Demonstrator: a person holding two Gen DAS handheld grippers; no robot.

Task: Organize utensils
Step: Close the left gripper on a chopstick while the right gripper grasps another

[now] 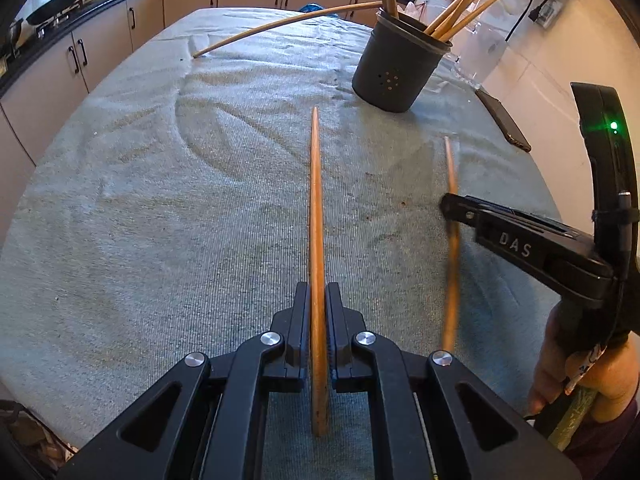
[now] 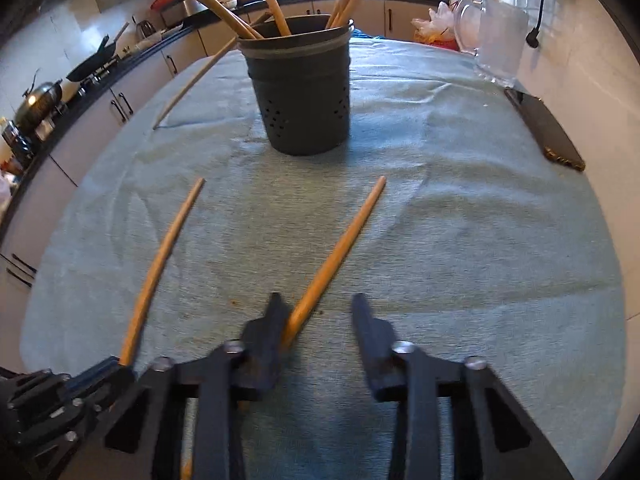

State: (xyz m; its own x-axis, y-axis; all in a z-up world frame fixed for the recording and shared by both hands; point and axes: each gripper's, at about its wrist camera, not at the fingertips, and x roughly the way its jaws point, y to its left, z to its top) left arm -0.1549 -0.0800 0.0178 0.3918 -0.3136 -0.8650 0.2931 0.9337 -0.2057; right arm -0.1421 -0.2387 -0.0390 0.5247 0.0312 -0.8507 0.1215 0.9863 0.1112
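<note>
- Fingers of my left gripper (image 1: pixel 318 336) were closed tight on a wooden chopstick (image 1: pixel 316 208), which ran straight out ahead between them, its tip aimed toward the dark utensil holder (image 1: pixel 400 68). I judged that I held it lengthwise so it could go into the holder tip first.
- Fingers of my right gripper (image 2: pixel 320 320) stood well apart, gripping nothing. A second chopstick (image 2: pixel 340 248) passed under or against the left one of the pair and slanted out ahead and to the right; whether it touched that finger I could not tell.
- That second chopstick looked blurred in the left wrist view, so I could not say whether it lay flat on the desk (image 1: pixel 160 200) or was lifted off the cloth.
- Ahead of both sets of fingers the holder stood upright on the cloth, already carrying several wooden sticks and spoon handles leaning against its rim. It sat far enough off that I would have needed to carry each stick forward.
- One more long stick (image 1: pixel 280 24) lay on the cloth beyond my left fingers, left of the holder, its far end hidden behind the holder's rim.
- A dark phone (image 2: pixel 544 132) rested far to the right of my right fingers, out of the way.
- My reading was that the job was partway along: one stick in hand, at least two not yet in.
</note>
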